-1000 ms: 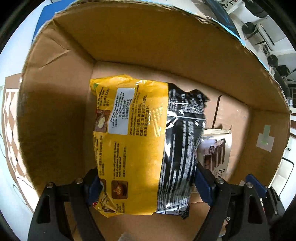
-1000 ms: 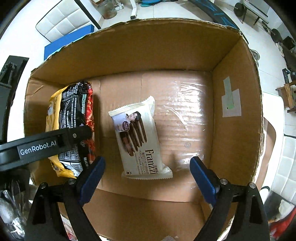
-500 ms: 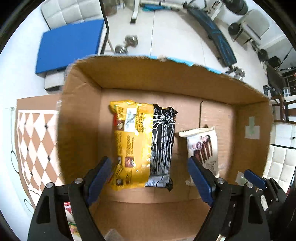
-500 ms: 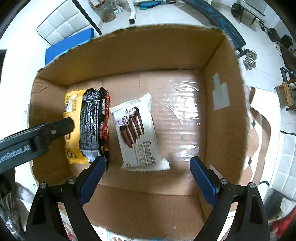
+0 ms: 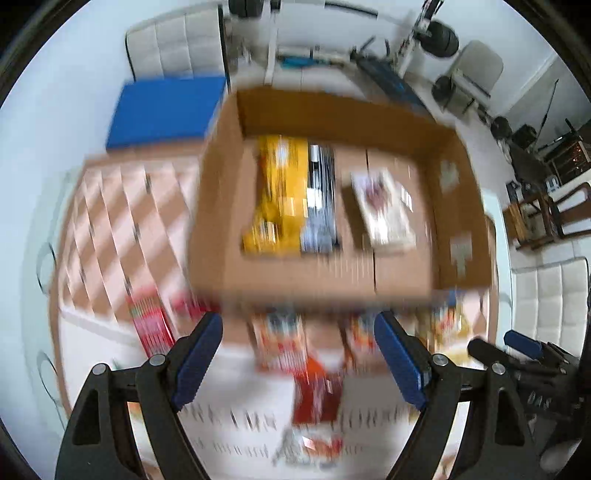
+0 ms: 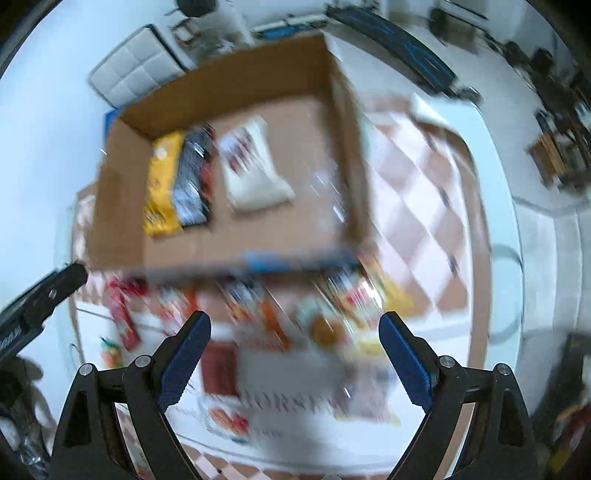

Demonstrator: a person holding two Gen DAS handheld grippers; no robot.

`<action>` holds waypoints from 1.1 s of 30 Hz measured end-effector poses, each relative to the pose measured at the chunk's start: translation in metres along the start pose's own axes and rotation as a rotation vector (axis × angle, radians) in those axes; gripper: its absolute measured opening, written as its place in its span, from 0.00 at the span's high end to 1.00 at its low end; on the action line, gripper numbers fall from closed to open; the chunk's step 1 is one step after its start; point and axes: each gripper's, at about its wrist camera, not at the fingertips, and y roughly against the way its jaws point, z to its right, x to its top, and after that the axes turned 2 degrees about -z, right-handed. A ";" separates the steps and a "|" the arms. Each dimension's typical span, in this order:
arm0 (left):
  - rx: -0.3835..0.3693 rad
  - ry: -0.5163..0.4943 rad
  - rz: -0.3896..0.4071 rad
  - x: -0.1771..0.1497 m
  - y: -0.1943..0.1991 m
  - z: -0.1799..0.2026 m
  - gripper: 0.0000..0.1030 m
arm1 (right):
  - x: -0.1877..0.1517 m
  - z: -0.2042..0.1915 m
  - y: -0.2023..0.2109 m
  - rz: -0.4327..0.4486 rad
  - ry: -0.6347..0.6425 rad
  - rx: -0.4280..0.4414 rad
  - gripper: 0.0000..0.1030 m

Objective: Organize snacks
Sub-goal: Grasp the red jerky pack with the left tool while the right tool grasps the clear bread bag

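Both views are motion-blurred. A cardboard box (image 5: 461, 206) (image 6: 118, 206) holds a yellow packet (image 5: 280, 192) (image 6: 162, 184), a black packet (image 5: 321, 199) (image 6: 194, 181) beside it, and a white wafer packet (image 5: 384, 206) (image 6: 251, 170). My left gripper (image 5: 298, 352) is open and empty, high above the box's near wall. My right gripper (image 6: 295, 349) is open and empty, above several loose snack packets (image 6: 258, 314) lying in front of the box. These loose snack packets (image 5: 314, 373) also show in the left wrist view.
The box stands on a checkered mat (image 5: 110, 221) (image 6: 424, 192) on a white table (image 6: 524, 258). A blue pad (image 5: 162, 110) and white chairs (image 6: 136, 70) lie beyond it. Gym gear (image 5: 443, 33) stands at the back. The other gripper's arm (image 6: 33, 299) shows at left.
Both grippers have pulled up and back from the box. The left gripper has let go of the yellow and black packets, which now lie in the box. Loose snacks have come into view.
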 end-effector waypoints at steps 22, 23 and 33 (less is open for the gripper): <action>0.089 -0.052 -0.310 -0.077 -0.172 0.028 0.20 | -0.090 0.068 -0.120 -0.191 -0.180 -0.123 0.09; 0.098 -0.061 -0.301 -0.077 -0.171 0.029 0.22 | -0.090 0.067 -0.122 -0.194 -0.179 -0.131 0.11; 0.094 -0.073 -0.273 -0.087 -0.157 0.023 0.48 | -0.102 0.057 -0.124 -0.185 -0.185 -0.164 0.54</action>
